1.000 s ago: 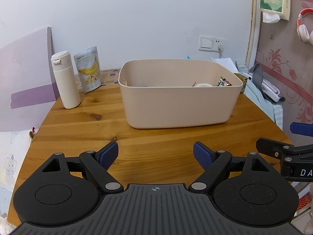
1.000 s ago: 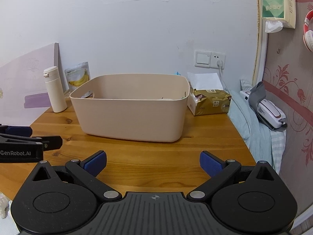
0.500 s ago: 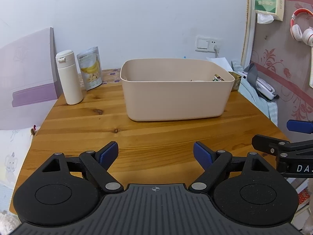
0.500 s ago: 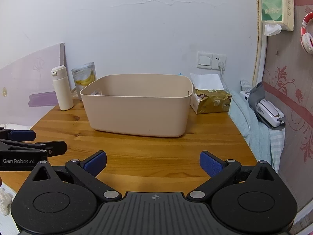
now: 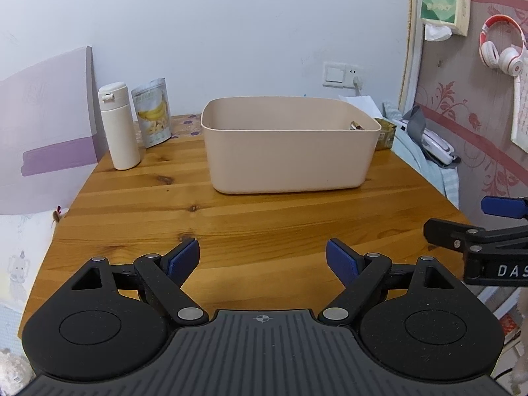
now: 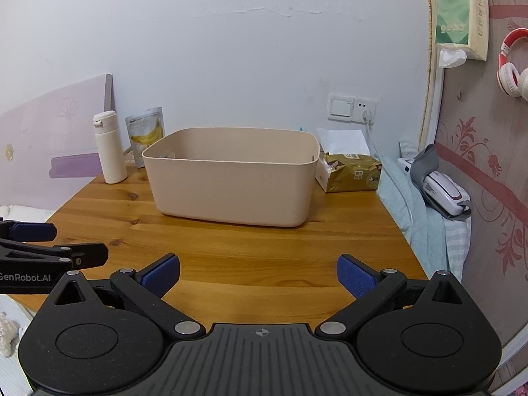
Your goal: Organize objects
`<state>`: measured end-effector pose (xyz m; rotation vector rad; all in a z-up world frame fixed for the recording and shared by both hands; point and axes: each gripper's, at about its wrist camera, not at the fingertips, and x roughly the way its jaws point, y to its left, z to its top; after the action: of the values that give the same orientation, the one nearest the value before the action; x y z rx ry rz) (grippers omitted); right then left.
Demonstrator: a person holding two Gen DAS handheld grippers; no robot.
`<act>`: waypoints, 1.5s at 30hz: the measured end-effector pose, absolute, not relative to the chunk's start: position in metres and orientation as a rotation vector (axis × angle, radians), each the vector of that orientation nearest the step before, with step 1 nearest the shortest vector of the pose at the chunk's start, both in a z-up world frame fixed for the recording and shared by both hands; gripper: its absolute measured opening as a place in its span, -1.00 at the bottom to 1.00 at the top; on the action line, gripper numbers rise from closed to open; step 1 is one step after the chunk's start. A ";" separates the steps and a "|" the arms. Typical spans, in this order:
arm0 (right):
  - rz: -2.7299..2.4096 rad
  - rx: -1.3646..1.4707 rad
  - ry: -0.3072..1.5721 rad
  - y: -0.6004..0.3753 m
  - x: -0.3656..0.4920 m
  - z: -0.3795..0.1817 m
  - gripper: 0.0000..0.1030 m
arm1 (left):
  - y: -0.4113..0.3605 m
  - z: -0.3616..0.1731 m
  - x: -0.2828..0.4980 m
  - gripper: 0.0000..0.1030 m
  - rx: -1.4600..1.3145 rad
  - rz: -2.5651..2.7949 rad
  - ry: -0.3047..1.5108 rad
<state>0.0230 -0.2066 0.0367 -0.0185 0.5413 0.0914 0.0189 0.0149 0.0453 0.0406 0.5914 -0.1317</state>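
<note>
A beige plastic bin (image 5: 290, 151) (image 6: 231, 184) stands toward the back of the wooden table (image 5: 231, 224) (image 6: 264, 244); only a few small items peek over its rim at the right. Left of it stand a white flask (image 5: 118, 130) (image 6: 107, 147) and a banana-chip pouch (image 5: 153, 112) (image 6: 145, 135). A gold packet (image 6: 349, 171) lies to the right of the bin. My left gripper (image 5: 262, 257) is open and empty over the table's near edge. My right gripper (image 6: 259, 275) is open and empty too, well short of the bin. Each shows at the other view's edge.
A lilac panel (image 5: 46, 115) leans against the wall on the left. A bed with a grey-and-white device (image 6: 439, 188) runs along the table's right side. A wall socket (image 6: 351, 109), a tissue pack (image 6: 460, 13) and headphones (image 5: 501, 49) hang behind and to the right.
Both grippers have drawn back from the bin, which now looks smaller and farther away. More bare table shows in front of them. Both stay open.
</note>
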 end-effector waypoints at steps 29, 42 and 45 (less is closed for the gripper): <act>0.135 -0.021 0.560 -0.207 -0.007 0.037 1.00 | 0.012 0.046 -0.015 0.66 0.066 -0.160 0.578; 0.131 -0.023 0.558 -0.208 -0.009 0.038 1.00 | 0.014 0.042 -0.016 0.66 0.060 -0.150 0.590; 0.128 -0.035 0.557 -0.207 -0.009 0.038 1.00 | 0.014 0.042 -0.017 0.66 0.060 -0.151 0.592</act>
<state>-0.0092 -0.2069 0.0379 -0.0348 0.5570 0.1282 -0.0166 0.0138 0.0421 0.0598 0.5922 -0.1505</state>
